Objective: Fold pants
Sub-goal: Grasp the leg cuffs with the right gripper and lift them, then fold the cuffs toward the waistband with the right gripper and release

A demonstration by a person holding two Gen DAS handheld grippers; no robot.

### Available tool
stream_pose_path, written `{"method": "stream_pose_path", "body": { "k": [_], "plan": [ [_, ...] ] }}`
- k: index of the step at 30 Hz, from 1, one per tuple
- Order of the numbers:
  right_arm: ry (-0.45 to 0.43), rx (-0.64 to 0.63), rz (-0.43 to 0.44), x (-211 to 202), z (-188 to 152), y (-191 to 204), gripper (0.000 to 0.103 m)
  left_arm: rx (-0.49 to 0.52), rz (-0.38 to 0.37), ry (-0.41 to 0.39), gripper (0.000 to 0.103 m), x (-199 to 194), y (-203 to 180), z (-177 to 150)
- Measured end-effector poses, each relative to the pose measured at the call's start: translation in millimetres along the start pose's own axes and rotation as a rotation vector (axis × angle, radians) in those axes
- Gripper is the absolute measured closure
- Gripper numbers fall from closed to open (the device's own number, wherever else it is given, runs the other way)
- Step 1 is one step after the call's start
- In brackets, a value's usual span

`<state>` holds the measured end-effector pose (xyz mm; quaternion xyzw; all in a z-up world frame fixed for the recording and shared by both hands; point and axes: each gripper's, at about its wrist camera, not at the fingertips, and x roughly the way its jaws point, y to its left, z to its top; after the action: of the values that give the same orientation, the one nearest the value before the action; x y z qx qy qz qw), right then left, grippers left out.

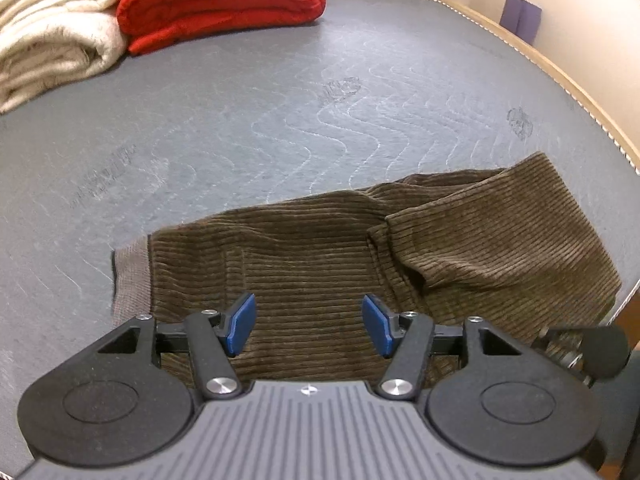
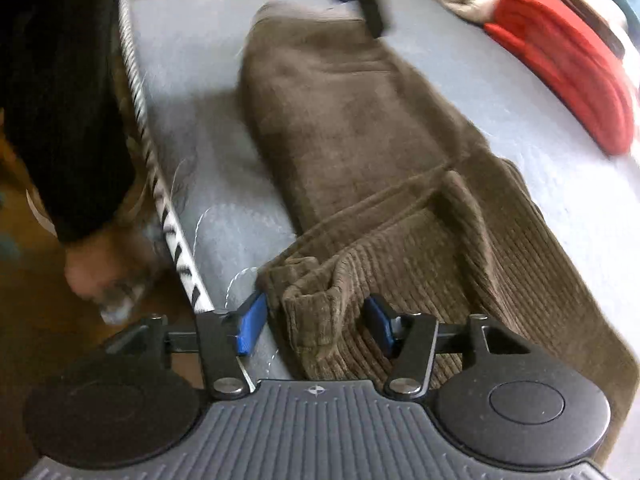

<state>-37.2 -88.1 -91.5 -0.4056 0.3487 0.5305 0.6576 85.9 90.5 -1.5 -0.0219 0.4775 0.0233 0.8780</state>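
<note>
Brown corduroy pants [image 1: 320,256] lie flat on a grey quilted mattress [image 1: 248,120], with a ribbed cuff [image 1: 130,276] at the left end. My left gripper [image 1: 309,324] hovers over the cloth, its blue pads wide apart with nothing pinched. In the right wrist view the pants [image 2: 360,132] stretch away from me along the mattress edge. A bunched fold of the waist end [image 2: 316,304] stands between the pads of my right gripper [image 2: 313,326]. The pads flank the fold without squeezing it. The left gripper appears as a dark blur [image 2: 374,12] at the far end.
A folded red blanket [image 1: 220,0] and a cream blanket [image 1: 56,28] sit at the far left corner. The mattress's piped edge [image 2: 160,184] runs close beside the pants. A person's dark-clad limb [image 2: 60,100] stands over the wooden floor [image 2: 36,320] beyond that edge.
</note>
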Motion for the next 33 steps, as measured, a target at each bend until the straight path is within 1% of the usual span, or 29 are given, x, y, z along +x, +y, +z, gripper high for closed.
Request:
{"method": "stream_pose_path", "body": {
  "k": [1, 2, 3, 4, 6, 8, 9, 10, 11, 12, 13, 14, 15, 16, 18, 19, 21, 24, 26, 27, 29, 30, 31, 32, 33],
  "plan": [
    [0.002, -0.016, -0.016, 1, 1, 1, 0.068, 0.0, -0.007, -0.006, 0.039, 0, -2, 3],
    [-0.006, -0.012, -0.025, -1, 2, -3, 0.074, 0.003, -0.013, -0.019, 0.039, -1, -4, 6],
    [-0.018, 0.018, -0.009, -5, 3, -10, 0.075, 0.002, -0.015, -0.03, 0.039, -3, -5, 9],
    [-0.041, 0.081, 0.011, -15, 5, -22, 0.077, -0.004, -0.015, -0.039, 0.039, -3, -5, 11],
    [-0.127, 0.249, 0.034, -45, 7, -56, 0.077, -0.037, -0.022, -0.053, 0.039, -6, 0, 16],
    [-0.254, 0.486, 0.061, -89, 0, -107, 0.077, -0.063, -0.025, -0.068, 0.039, -9, 6, 19],
    [-0.308, 0.573, 0.067, -107, -5, -128, 0.077, -0.075, -0.027, -0.073, 0.039, -10, 9, 20],
    [-0.384, 0.681, 0.065, -133, -13, -156, 0.077, -0.085, -0.031, -0.079, 0.039, -12, 12, 22],
    [-0.445, 0.752, 0.042, -156, -20, -178, 0.077, -0.092, -0.037, -0.086, 0.039, -15, 14, 22],
    [-0.493, 0.802, 0.019, -175, -25, -195, 0.077, -0.095, -0.042, -0.092, 0.039, -17, 16, 22],
    [-0.564, 0.864, -0.007, -202, -31, -215, 0.077, -0.096, -0.045, -0.094, 0.039, -18, 18, 21],
    [-0.625, 0.892, -0.026, -223, -33, -228, 0.077, -0.097, -0.047, -0.094, 0.039, -20, 20, 20],
    [-0.664, 0.887, -0.039, -238, -32, -233, 0.077, -0.1, -0.051, -0.094, 0.039, -21, 23, 19],
    [-0.69, 0.837, -0.062, -254, -23, -235, 0.077, -0.104, -0.055, -0.097, 0.039, -23, 25, 18],
    [-0.667, 0.75, -0.082, -260, -2, -231, 0.077, -0.112, -0.055, -0.102, 0.038, -26, 30, 16],
    [-0.636, 0.72, -0.069, -254, 9, -228, 0.077, -0.12, -0.053, -0.102, 0.038, -27, 33, 15],
    [-0.559, 0.667, -0.017, -224, 27, -216, 0.077, -0.14, -0.056, -0.1, 0.038, -28, 39, 14],
    [-0.418, 0.609, 0.092, -156, 44, -182, 0.077, -0.154, -0.053, -0.098, 0.038, -30, 44, 10],
    [-0.299, 0.602, 0.155, -98, 49, -151, 0.075, -0.152, -0.049, -0.094, 0.038, -31, 45, 8],
    [-0.228, 0.598, 0.163, -73, 50, -136, 0.074, -0.15, -0.045, -0.09, 0.038, -31, 45, 8],
    [-0.039, 0.572, 0.11, -13, 50, -97, 0.071, -0.15, -0.039, -0.084, 0.038, -31, 45, 6],
    [0.007, 0.557, 0.118, 5, 46, -82, 0.071, -0.153, -0.039, -0.081, 0.036, -31, 45, 5],
    [0.027, 0.554, 0.129, 13, 44, -73, 0.07, -0.155, -0.039, -0.076, 0.035, -30, 46, 5],
    [0.022, 0.546, 0.114, 13, 43, -61, 0.067, -0.156, -0.041, -0.07, 0.035, -29, 46, 4],
    [-0.012, 0.531, 0.099, 6, 43, -55, 0.065, -0.154, -0.045, -0.065, 0.035, -28, 45, 4]
  ]
}}
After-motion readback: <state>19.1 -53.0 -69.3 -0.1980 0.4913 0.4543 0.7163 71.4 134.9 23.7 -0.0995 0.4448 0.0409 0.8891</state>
